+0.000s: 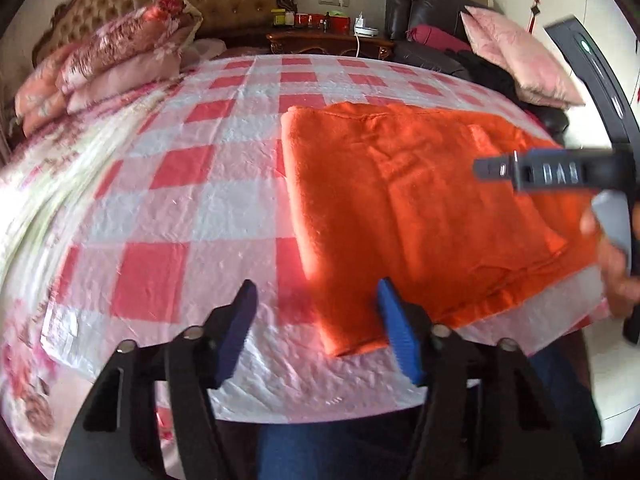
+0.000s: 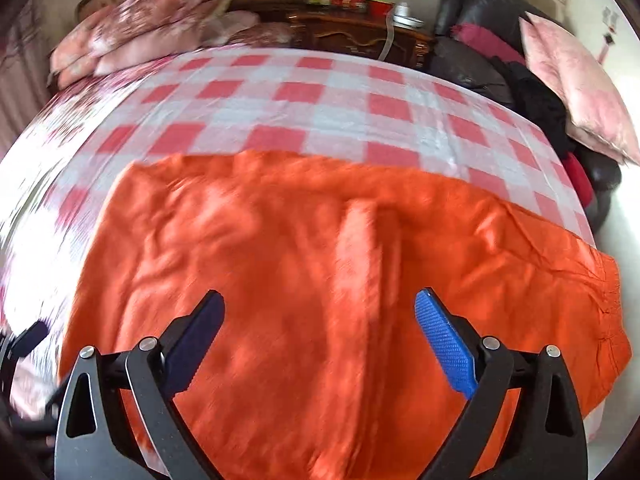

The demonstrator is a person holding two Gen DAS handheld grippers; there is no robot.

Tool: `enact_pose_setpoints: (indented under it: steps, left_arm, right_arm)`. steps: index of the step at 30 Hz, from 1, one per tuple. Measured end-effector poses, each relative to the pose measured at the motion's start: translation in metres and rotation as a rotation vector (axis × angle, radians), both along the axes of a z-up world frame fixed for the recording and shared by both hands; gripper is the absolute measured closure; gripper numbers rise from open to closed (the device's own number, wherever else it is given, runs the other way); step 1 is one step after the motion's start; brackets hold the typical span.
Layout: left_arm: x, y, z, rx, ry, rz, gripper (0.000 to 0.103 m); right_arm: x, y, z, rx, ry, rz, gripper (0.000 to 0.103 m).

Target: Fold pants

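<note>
Orange pants (image 2: 320, 280) probably folded, left view shows right tool (image 1: 492, 170)

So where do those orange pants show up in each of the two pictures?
Left wrist view: the orange pants lie right of centre on the checked bedspread, ahead of the open left gripper.
Right wrist view: the pants fill the lower middle, under the open right gripper.
Shared landmark: the pink pillow at upper right.

text: "DAS" | on: right tool (image 1: 560, 174) body | blurred, reading uncertain
</note>
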State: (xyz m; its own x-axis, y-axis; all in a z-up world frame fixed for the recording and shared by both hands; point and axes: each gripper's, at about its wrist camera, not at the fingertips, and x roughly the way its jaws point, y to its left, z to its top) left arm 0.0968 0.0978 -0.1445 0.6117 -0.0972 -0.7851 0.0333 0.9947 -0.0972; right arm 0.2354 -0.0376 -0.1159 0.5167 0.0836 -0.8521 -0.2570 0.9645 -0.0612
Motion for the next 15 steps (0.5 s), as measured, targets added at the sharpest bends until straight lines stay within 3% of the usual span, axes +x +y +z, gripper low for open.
enact_pose_setpoints:
  steps: [5, 11, 15]
  left_arm:
    - [-0.001, -0.003, 0.001, -0.057, 0.015, 0.001, 0.055]
    - [-0.005, -0.012, 0.002, -0.09, 0.034, -0.008, 0.056]
    - [-0.004, -0.008, 0.002, -0.179, 0.052, 0.015, 0.056]
  right_arm:
    - [-0.024, 0.016, -0.016, -0.043, 0.035, 0.054, 0.011]
    - [-0.027, 0.013, -0.024, -0.031, 0.051, 0.053, 0.01]
    - [-0.027, 0.011, -0.025, -0.02, 0.05, 0.054, 0.01]
